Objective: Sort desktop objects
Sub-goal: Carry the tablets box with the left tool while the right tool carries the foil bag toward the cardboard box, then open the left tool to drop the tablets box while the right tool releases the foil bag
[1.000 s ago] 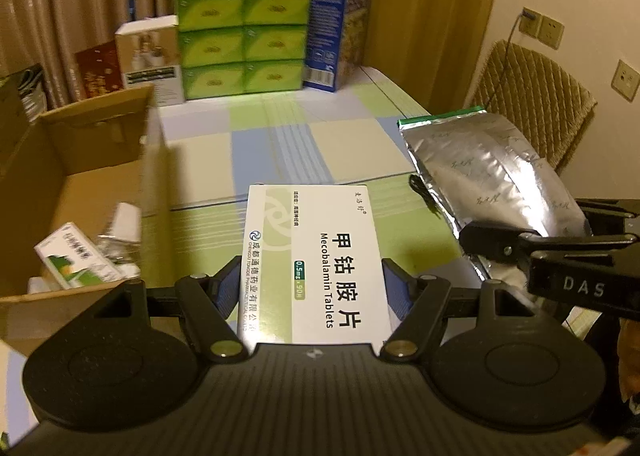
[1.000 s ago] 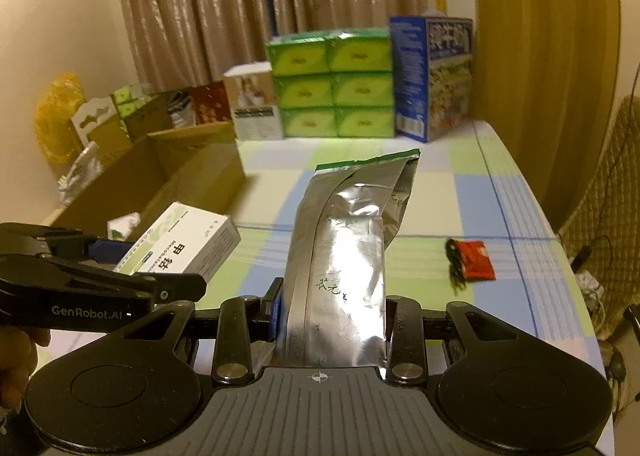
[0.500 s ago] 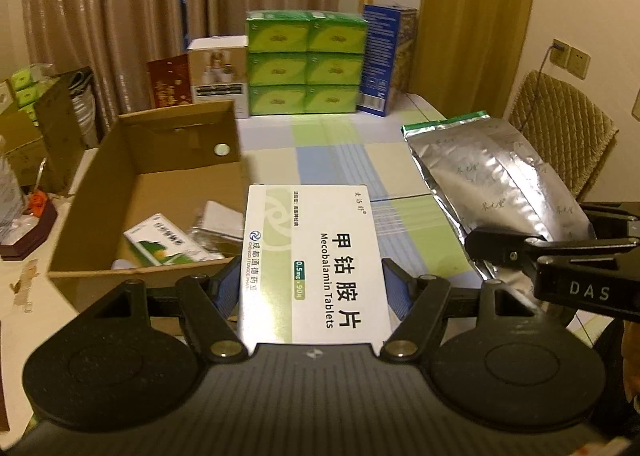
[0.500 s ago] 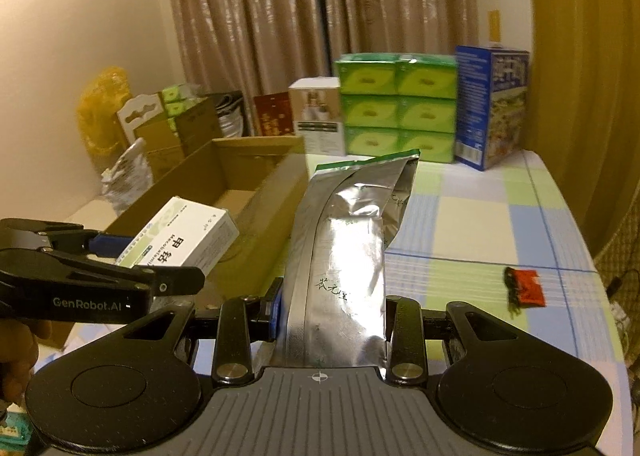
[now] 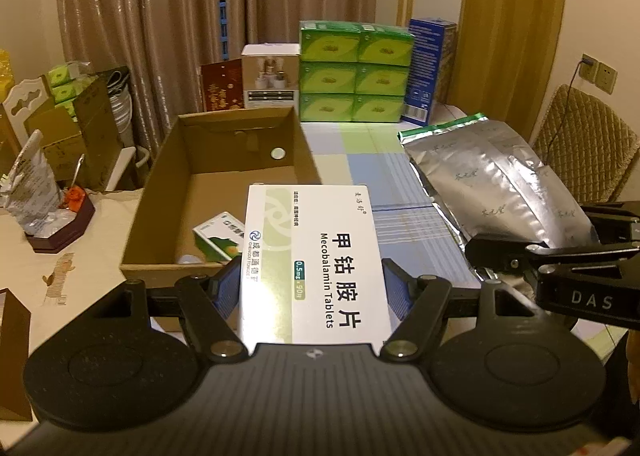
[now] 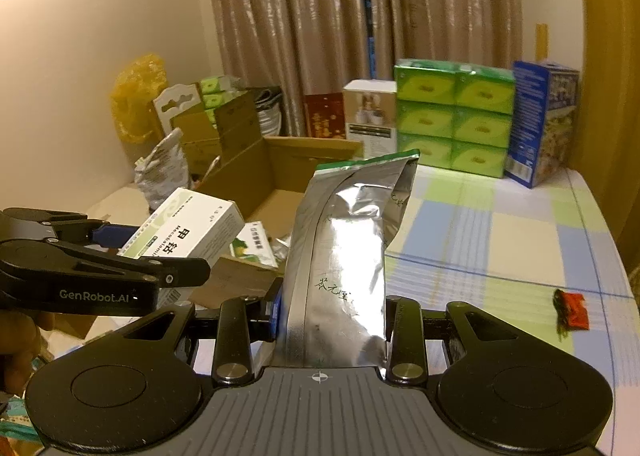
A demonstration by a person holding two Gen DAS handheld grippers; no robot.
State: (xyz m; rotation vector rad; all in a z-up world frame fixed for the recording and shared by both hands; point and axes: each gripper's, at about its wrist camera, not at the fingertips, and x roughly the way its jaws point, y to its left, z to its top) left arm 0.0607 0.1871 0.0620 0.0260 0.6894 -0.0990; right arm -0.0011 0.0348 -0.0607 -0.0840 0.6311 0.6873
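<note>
Tablet box is clamped in left gripper, foil bag in right gripper, both held above carton near table's left edge. Box should be carried past carton's near wall, lowered beside green box, then released; bag's loose top kept clear.

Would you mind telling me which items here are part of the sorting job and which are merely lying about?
Part of the job:
- white tablet box, held in the left gripper
- silver foil bag, held in the right gripper
- open cardboard box
- small red packet on the tablecloth

Lying about:
- green tissue packs
- tall blue carton
- curtains
</note>
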